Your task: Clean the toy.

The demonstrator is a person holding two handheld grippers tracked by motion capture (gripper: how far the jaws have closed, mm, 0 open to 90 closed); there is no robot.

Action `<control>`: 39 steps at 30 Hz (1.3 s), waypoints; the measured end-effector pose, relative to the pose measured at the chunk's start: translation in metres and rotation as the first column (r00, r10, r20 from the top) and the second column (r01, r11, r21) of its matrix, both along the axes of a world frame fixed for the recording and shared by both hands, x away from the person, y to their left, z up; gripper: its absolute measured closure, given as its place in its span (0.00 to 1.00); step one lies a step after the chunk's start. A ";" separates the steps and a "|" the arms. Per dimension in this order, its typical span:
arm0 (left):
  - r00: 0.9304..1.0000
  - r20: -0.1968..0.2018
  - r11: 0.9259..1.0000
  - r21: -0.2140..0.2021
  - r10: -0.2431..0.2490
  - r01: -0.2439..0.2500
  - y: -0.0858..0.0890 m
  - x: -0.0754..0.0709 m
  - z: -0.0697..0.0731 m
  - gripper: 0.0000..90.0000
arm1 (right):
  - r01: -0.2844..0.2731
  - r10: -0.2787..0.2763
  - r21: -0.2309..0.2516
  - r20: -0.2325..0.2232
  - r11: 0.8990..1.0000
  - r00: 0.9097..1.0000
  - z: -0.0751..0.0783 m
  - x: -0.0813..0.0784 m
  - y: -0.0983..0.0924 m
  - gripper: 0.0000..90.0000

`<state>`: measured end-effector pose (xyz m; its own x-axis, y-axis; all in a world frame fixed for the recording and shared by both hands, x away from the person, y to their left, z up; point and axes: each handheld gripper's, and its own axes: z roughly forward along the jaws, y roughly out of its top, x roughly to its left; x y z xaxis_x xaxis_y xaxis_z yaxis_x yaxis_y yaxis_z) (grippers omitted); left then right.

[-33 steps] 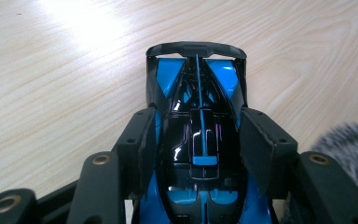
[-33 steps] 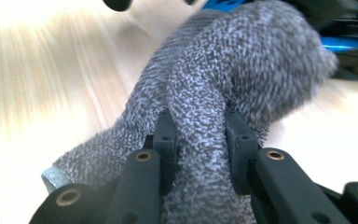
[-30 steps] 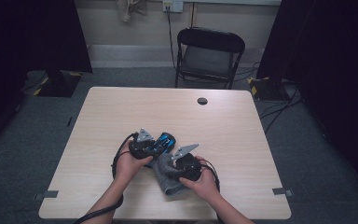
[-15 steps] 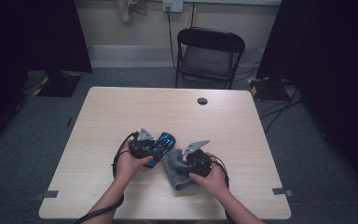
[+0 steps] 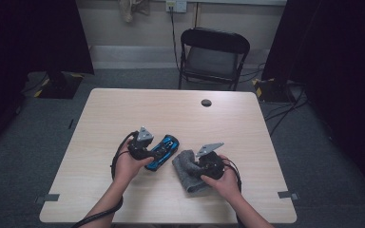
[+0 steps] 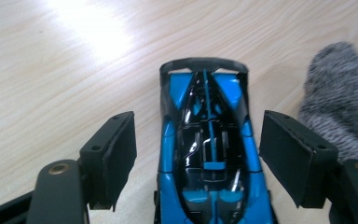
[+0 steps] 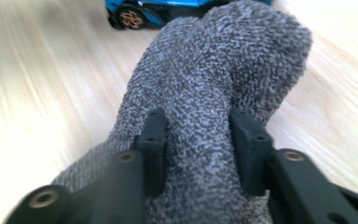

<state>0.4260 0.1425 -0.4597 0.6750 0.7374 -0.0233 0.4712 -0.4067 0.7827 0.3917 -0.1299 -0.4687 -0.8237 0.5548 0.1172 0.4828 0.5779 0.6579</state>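
Blue car [image 6: 209, 149] on the worktop [image 5: 123, 114], right between the left tongs [image 6: 198, 154]. Long way of the car runs straight along those tongs, away from the hand. Left tongs apart, just been opening, a gap on each side, pads not pressing on the car. Looks like a let-go, so pulling straight back along the car should clear it without a bump.

Grey sock [image 7: 214, 93] just beside the car, on the right-hand side, lying flat on the worktop. Right tongs [image 7: 200, 154] around a fold of the sock, just been opening a little, still hugging the fuzz on both sides. Seen from above: car [image 5: 161, 151] by the left tongs [image 5: 158, 151], sock [image 5: 186, 166] by the right tongs [image 5: 195, 166].
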 end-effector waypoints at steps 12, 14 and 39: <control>0.999 0.013 0.999 0.006 -0.048 0.048 -0.010 -0.013 0.011 0.30 | 0.157 -0.157 -0.014 0.019 0.987 0.987 0.009 -0.015 -0.026 0.30; 0.999 0.017 0.999 0.002 -0.052 0.052 -0.012 -0.015 0.012 0.29 | 0.172 -0.171 -0.014 0.022 0.985 0.985 0.008 -0.020 -0.029 0.30; 0.992 -0.010 0.992 -0.023 -0.127 0.127 -0.031 -0.020 0.005 0.29 | 0.215 -0.215 0.003 -0.020 0.977 0.976 0.009 0.007 -0.052 0.40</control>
